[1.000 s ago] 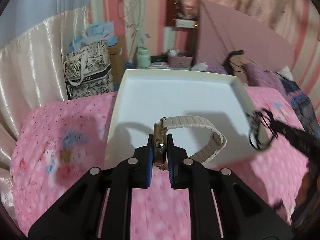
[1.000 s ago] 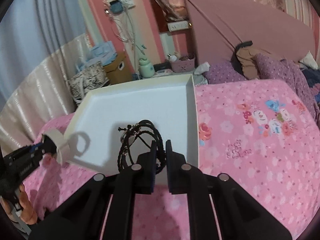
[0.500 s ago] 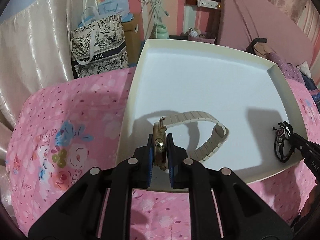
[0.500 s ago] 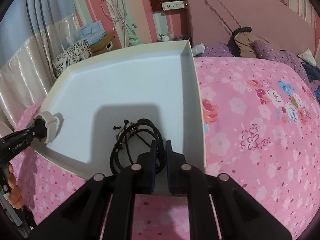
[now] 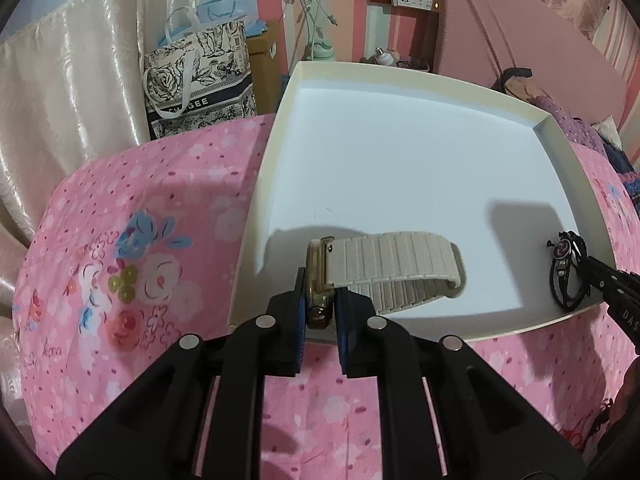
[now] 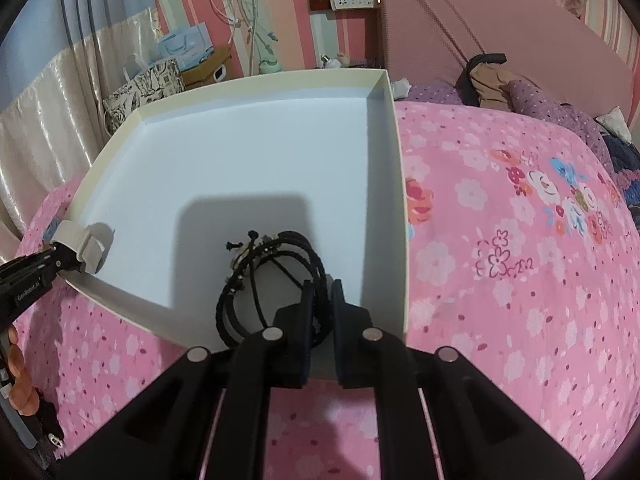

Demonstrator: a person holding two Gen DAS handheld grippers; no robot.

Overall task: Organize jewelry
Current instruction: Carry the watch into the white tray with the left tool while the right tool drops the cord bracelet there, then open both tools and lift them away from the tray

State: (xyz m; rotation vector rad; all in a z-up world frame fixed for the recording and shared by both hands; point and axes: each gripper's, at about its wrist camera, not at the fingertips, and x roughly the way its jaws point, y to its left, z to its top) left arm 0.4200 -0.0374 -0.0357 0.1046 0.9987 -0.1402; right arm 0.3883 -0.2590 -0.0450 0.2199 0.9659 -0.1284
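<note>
A wide white shallow box (image 5: 400, 76) lies on the pink bedspread; it also shows in the right wrist view (image 6: 240, 92). My left gripper (image 5: 322, 300) is shut on the gold case of a watch with a cream strap (image 5: 396, 256), held over the box's near-left corner. My right gripper (image 6: 320, 300) is shut on a bundle of black cord bracelets (image 6: 264, 276), held low over the box's near-right part. The bracelets (image 5: 566, 274) show at the right in the left wrist view, and the watch (image 6: 80, 246) at the left in the right wrist view.
The pink floral bedspread (image 6: 520, 240) surrounds the box. A patterned shopping bag (image 5: 200, 80) and a cream curtain (image 5: 68, 92) stand behind on the left. A mauve headboard (image 6: 500, 28) and piled clothes (image 6: 496, 84) are at the back right.
Both grippers have moved forward and down over the box, carrying the watch and the bracelets lower toward its floor. Both stay shut on their items.
</note>
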